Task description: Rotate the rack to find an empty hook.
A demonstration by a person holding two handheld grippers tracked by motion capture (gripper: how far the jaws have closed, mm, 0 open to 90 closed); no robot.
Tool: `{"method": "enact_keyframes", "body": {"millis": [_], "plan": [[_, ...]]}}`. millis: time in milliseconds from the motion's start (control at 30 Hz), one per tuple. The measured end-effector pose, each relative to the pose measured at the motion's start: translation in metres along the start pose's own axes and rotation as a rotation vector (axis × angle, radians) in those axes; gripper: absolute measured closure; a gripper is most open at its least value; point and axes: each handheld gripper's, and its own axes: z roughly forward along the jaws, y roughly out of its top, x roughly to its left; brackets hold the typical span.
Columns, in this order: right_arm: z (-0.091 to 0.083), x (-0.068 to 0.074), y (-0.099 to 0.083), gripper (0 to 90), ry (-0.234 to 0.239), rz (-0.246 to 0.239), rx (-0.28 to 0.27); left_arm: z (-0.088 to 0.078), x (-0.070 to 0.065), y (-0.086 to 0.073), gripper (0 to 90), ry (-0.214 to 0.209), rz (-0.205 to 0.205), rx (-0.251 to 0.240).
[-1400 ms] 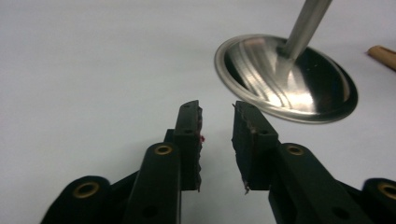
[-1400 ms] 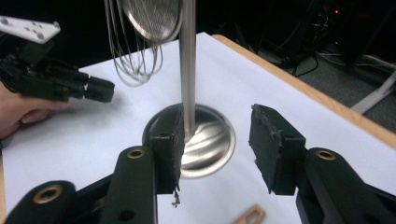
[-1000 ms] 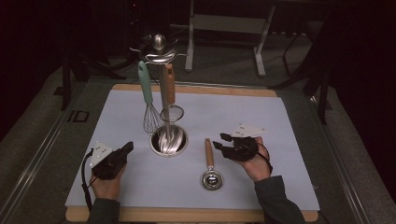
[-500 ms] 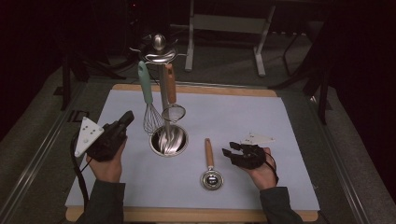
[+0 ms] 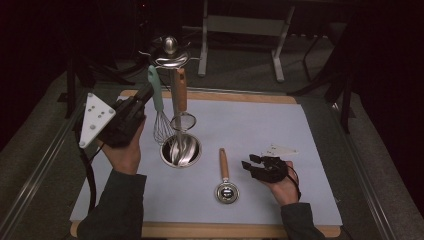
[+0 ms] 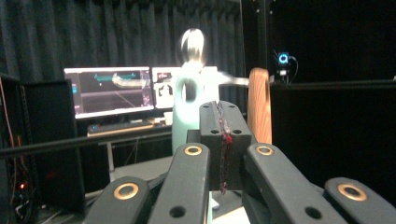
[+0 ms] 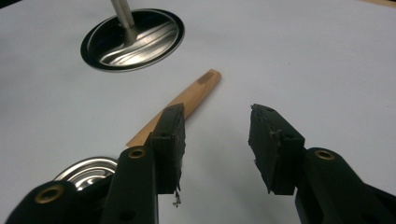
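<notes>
1. Left tongs [image 5: 143,97] are seen raised above the tabletop [image 5: 310,130] in the high view, aimed at the mint-green handle [image 5: 155,90] of the whisk [image 5: 161,125] hanging on the utensil stand [image 5: 172,50].
2. Left tongs [image 6: 223,140] are clenched, pads pressed together, nothing between them. Whether the tips touch the mint-green handle [image 6: 187,116] cannot be told; the handle is seen just beyond the tips in the left gripper view.
3. A wooden-handled strainer [image 5: 181,100] is hung beside the whisk on the same stand; its wooden handle [image 6: 259,107] is seen to the right of the mint one in the left gripper view.
4. The stand's round steel base [image 5: 181,150] is set on the tabletop mat, near the left hand [image 5: 122,152].
5. Right tongs [image 5: 250,164] are held low over the tabletop, right of a wooden-handled measuring scoop [image 5: 225,177] lying flat on the mat.
6. Right tongs [image 7: 215,135] are released: jaws spread, bare mat between them. The scoop's wooden handle [image 7: 187,100] passes behind the left jaw, outside the gap; contact cannot be told.
7. The scoop's steel bowl [image 7: 88,171] is seen at lower left of the right gripper view, the stand base [image 7: 133,39] farther off at upper left.
</notes>
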Motion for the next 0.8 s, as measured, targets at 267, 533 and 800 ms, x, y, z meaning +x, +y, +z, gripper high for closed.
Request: {"method": "enact_keyframes", "body": {"millis": [267, 533, 800], "plan": [[0.001, -0.001, -0.002, 55.9, 0.004, 0.006, 0.0, 0.013, 0.002, 0.011, 89.8, 0.016, 0.008, -0.009], [0.001, -0.003, -0.003, 55.9, 0.003, 0.013, 0.004, 0.015, 0.006, 0.013, 89.8, 0.023, 0.007, -0.008], [0.002, -0.003, -0.004, 55.9, 0.003, 0.011, 0.006, 0.016, 0.009, 0.012, 89.8, 0.036, 0.023, -0.004]]}}
